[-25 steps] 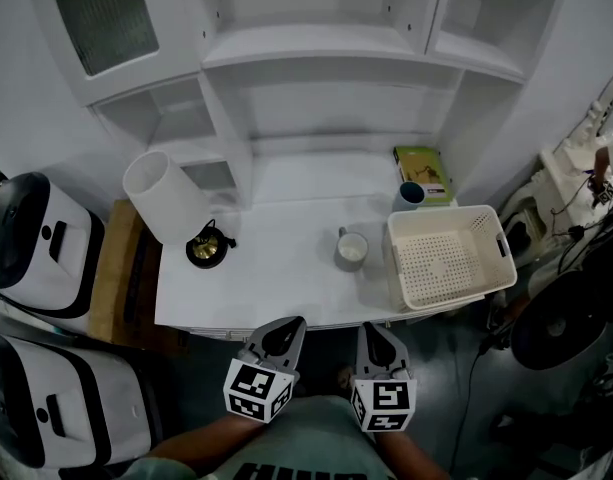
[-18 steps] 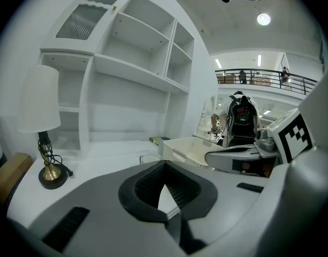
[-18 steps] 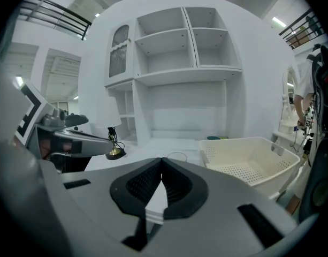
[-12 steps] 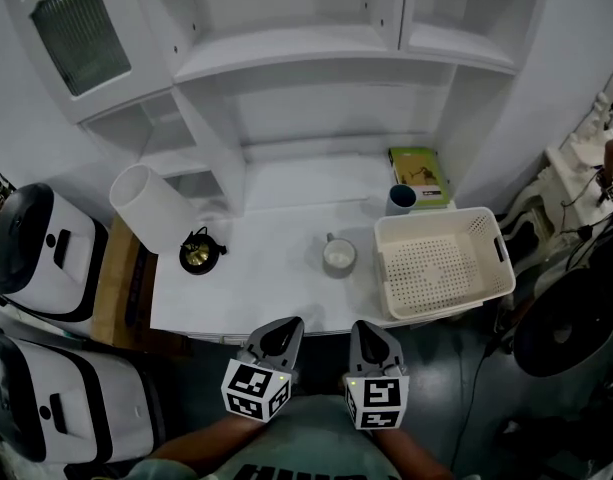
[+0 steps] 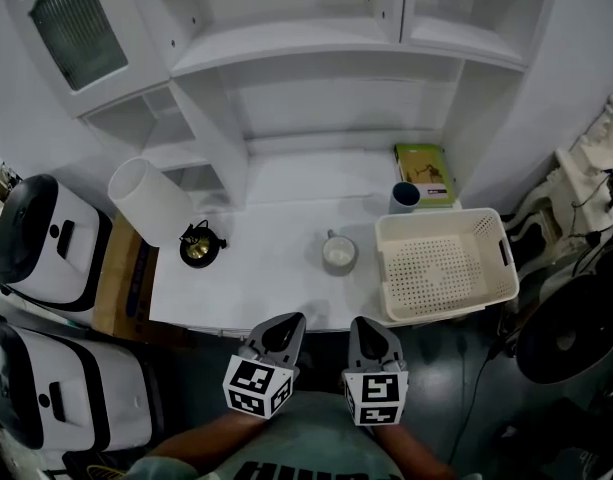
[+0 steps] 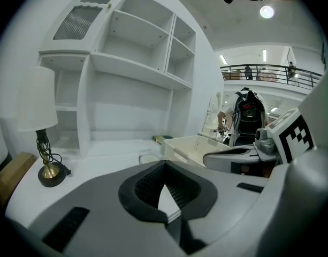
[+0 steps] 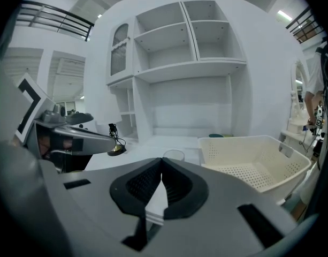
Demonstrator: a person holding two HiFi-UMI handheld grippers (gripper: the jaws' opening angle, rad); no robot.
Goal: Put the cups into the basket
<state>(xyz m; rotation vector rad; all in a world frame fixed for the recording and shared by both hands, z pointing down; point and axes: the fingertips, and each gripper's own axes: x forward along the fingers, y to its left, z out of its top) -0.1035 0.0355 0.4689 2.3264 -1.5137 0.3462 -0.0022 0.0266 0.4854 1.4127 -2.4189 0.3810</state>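
The left gripper (image 5: 286,325) and right gripper (image 5: 364,326) hover side by side, both pinched closed on nothing, before the surface (image 5: 276,258), where the white cup (image 5: 338,253) stands beside the empty basket (image 5: 441,217), the blue cup (image 5: 405,196) behind it.

Cream perforated basket (image 5: 436,217), green book (image 5: 423,173).

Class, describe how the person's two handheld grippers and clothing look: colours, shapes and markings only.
The left gripper and right gripper match: smooth light grey shells tapering to two jaws lined with black ribbed pads. Each carries a white cube printed with black square markers. No cables show. The person wears a grey-green shirt with dark lettering.
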